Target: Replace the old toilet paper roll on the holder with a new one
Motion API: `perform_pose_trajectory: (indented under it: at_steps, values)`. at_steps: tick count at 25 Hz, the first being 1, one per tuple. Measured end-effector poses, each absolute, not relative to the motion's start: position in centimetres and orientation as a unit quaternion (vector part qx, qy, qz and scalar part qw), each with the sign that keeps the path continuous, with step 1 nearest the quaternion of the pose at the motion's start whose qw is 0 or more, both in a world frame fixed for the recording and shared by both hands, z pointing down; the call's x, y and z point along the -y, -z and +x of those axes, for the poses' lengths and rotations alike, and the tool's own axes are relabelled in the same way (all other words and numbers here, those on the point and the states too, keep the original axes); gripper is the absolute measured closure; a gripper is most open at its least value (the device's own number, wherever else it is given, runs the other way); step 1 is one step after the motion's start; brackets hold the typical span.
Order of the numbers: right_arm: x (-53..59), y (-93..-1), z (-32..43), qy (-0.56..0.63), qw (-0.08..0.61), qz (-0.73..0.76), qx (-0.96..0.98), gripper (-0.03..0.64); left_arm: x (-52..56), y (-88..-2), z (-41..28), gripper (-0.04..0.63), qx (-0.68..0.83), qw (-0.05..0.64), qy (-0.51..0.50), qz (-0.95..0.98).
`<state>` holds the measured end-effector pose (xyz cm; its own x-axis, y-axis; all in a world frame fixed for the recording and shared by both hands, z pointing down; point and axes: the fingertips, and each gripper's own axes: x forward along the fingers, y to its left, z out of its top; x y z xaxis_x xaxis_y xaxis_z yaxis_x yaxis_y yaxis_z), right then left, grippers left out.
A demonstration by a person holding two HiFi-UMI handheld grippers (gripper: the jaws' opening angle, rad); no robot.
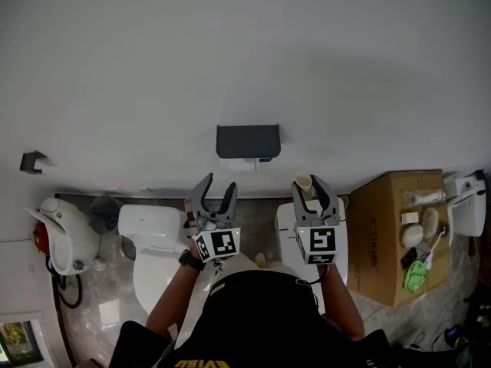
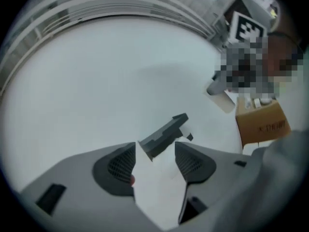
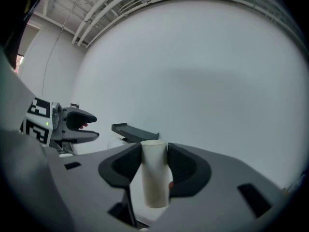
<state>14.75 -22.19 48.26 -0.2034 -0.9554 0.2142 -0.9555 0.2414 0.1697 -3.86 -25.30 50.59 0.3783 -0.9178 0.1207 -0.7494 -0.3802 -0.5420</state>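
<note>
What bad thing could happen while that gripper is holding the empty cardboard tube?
1. The right gripper pinches the cardboard tube across its thin sides. It might get squashed, or slip out and drop down by the toilet.
2. The left gripper is open and empty, pointing at the dark toilet paper holder on the wall. If it pushes in carelessly, it could knock the holder's cover.
</note>
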Motion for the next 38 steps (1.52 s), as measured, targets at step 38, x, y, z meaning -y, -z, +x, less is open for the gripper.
perform_pose_trajectory:
  at_steps: [38]
  values:
    - [19.5,-41.5,18.4,0.038,0.086,0.633,0.768,0.453,22.0,-39.1,-12.5,0.584,-0.561,0.026,-0.01,-0.827]
